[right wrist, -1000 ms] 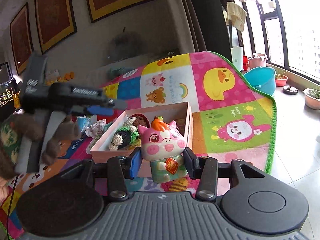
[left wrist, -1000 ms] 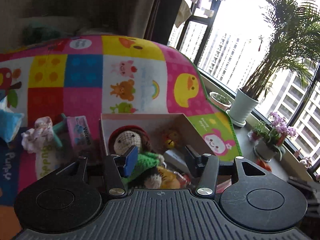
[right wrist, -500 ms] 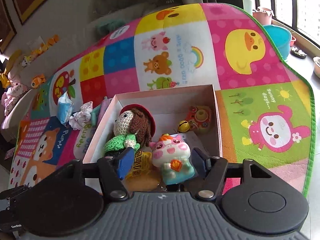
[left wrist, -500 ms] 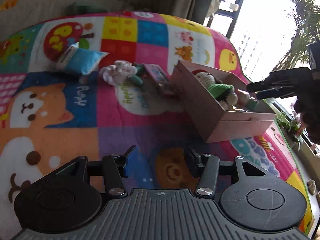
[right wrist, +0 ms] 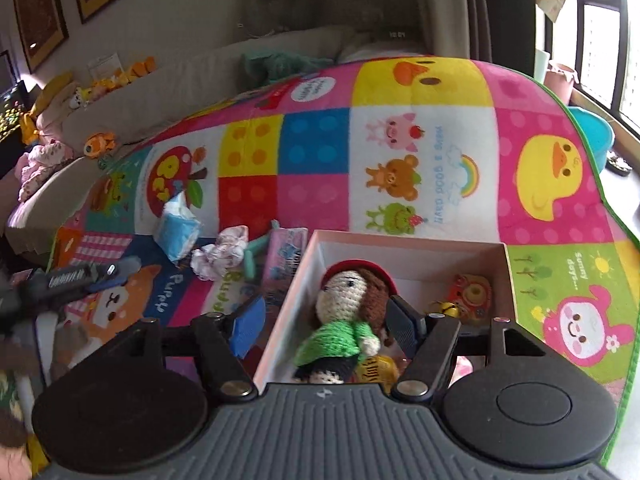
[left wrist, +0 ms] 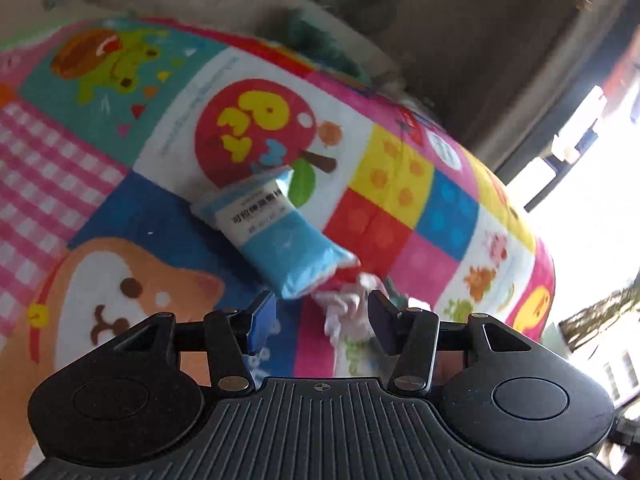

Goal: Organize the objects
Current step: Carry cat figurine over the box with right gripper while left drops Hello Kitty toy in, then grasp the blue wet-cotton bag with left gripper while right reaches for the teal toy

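Observation:
A pink open box [right wrist: 400, 240] sits on the colourful play mat [right wrist: 400, 92]. In it lie a crochet doll in green [right wrist: 344, 312], an orange toy [right wrist: 468, 294] and a yellow packet [right wrist: 376, 368]. My right gripper [right wrist: 326, 320] hovers over the box, its jaws opening, pads clear of the doll below. My left gripper [left wrist: 322, 320] is open and empty over the mat, just short of a blue tissue pack [left wrist: 280, 236] and a crumpled white cloth [left wrist: 348, 312]. In the right wrist view the left gripper [right wrist: 100, 276] shows at the far left.
Left of the box lie a pink packet [right wrist: 286, 256] and a teal item [right wrist: 254, 256]. A beige sofa [right wrist: 180, 80] with plush toys runs behind the mat. A blue basin [right wrist: 592, 136] stands by the window at right. The mat's green edge [right wrist: 624, 232] borders bare floor.
My left gripper swung left, away from the box, to the tissue pack and cloth. My right gripper carried a pink pig toy into the box, opened and pulled back; the pig is out of view.

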Motion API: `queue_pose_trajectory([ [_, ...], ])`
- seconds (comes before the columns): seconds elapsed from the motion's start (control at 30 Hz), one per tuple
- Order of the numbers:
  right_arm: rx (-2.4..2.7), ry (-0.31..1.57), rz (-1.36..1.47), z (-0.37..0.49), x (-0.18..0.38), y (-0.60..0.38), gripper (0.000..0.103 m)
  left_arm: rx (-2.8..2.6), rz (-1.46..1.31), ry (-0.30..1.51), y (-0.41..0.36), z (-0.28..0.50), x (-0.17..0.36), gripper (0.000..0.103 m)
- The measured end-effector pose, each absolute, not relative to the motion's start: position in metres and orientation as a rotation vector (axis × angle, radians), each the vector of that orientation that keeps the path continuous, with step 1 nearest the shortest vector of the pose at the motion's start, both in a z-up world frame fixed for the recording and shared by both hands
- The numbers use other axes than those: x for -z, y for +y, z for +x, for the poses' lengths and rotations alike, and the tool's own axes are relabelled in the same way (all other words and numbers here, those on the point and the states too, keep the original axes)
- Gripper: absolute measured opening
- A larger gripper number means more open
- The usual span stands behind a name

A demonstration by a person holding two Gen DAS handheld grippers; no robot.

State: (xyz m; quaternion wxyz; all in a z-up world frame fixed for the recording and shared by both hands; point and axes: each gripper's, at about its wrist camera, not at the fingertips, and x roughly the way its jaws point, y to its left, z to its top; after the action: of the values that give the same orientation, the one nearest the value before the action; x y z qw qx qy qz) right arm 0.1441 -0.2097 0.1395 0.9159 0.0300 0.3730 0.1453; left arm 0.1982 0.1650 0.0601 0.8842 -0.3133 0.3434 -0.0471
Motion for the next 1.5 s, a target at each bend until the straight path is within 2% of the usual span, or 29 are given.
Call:
queue_pose_trajectory([
  [0.1,-0.349,0.736,0.026,0.129,-0.143,-0.200,0.069,0.025,-0.766,0.781,0.180,0.238,-0.060,0.055],
  [0.37,-0.379,0.728,0.051,0.102,-0.128,-0.231,0.079,-0.118,-0.723,0.895,0.165,0.300,-0.042,0.058],
  [0.43,-0.389,0.715,0.048,0.096,-0.123,-0.236,0.083,-0.142,-0.709,0.884,0.160,0.311,-0.041,0.062],
  [0.53,-0.394,0.704,0.023,0.089,-0.114,-0.236,0.083,-0.195,-0.683,0.876,0.154,0.322,-0.036,0.080],
  [0.57,-0.401,0.711,0.022,0.088,-0.110,-0.236,0.083,-0.204,-0.691,0.880,0.153,0.326,-0.032,0.081],
  [0.63,-0.407,0.730,0.028,0.087,-0.103,-0.234,0.083,-0.210,-0.761,0.875,0.159,0.329,-0.022,0.079],
  [0.73,-0.394,0.743,0.023,0.086,-0.098,-0.232,0.083,-0.227,-0.790,0.839,0.165,0.323,-0.022,0.065],
  [0.87,-0.384,0.742,0.017,0.086,-0.100,-0.230,0.083,-0.115,-0.720,0.842,0.160,0.291,-0.033,0.061],
  [1.0,-0.378,0.734,0.008,0.099,-0.108,-0.219,0.083,0.119,-0.646,0.874,0.140,0.219,-0.042,0.060],
  [1.23,-0.433,0.825,0.098,0.184,-0.130,-0.158,0.083,0.337,-0.586,0.774,0.139,0.083,-0.021,0.061],
  [1.43,-0.308,0.886,-0.108,0.270,-0.099,-0.067,0.083,0.295,-0.732,0.677,0.173,0.056,-0.004,0.061],
  [1.5,-0.250,0.933,-0.098,0.296,-0.083,-0.052,0.083,0.260,-0.788,0.625,0.188,0.057,-0.006,0.060],
])
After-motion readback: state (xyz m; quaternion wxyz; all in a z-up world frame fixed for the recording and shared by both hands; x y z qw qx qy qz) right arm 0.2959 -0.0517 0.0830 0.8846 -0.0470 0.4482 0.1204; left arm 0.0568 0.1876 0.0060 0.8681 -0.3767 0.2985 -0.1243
